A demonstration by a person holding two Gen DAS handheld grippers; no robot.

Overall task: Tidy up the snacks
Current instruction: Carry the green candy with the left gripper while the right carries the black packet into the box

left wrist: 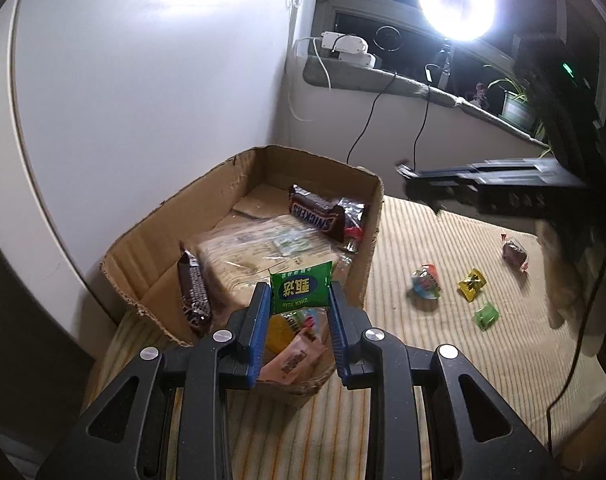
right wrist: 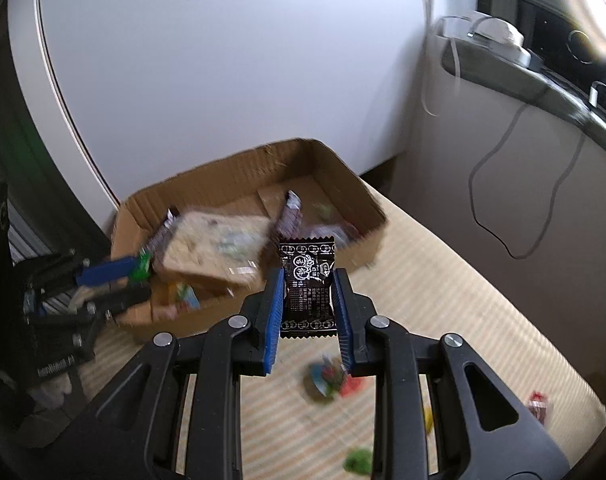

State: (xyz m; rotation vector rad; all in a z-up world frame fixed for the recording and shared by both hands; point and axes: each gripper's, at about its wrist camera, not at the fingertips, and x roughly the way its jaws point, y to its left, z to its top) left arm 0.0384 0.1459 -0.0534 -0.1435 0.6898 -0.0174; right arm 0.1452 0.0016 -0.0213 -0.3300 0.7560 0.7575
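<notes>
we hold a snack in each gripper. our left gripper (left wrist: 299,294) has its jaws pressed on a green packet (left wrist: 301,293) by its two side edges, poised above the near corner of the cardboard box (left wrist: 239,168). in the box lie a snickers bar (left wrist: 317,211) near the far right wall, a large pale wrapped pack (left wrist: 263,254) in the middle, a dark bar (left wrist: 193,292) leaning at the left, and a pink packet (left wrist: 297,360) below the jaws. our right gripper (right wrist: 309,294) has its jaws clamped on a black sachet (right wrist: 308,290), held upright, just short of the box's near wall (right wrist: 367,244). the box sits on a striped mat (left wrist: 443,344). loose on the mat, well apart from the box, lie a yellow candy (left wrist: 472,283), a small green candy (left wrist: 486,315), a blue-and-red wrapper (left wrist: 426,281) and a brown sweet (left wrist: 514,255). a ring light (left wrist: 457,2) glares above the windowsill.
</notes>
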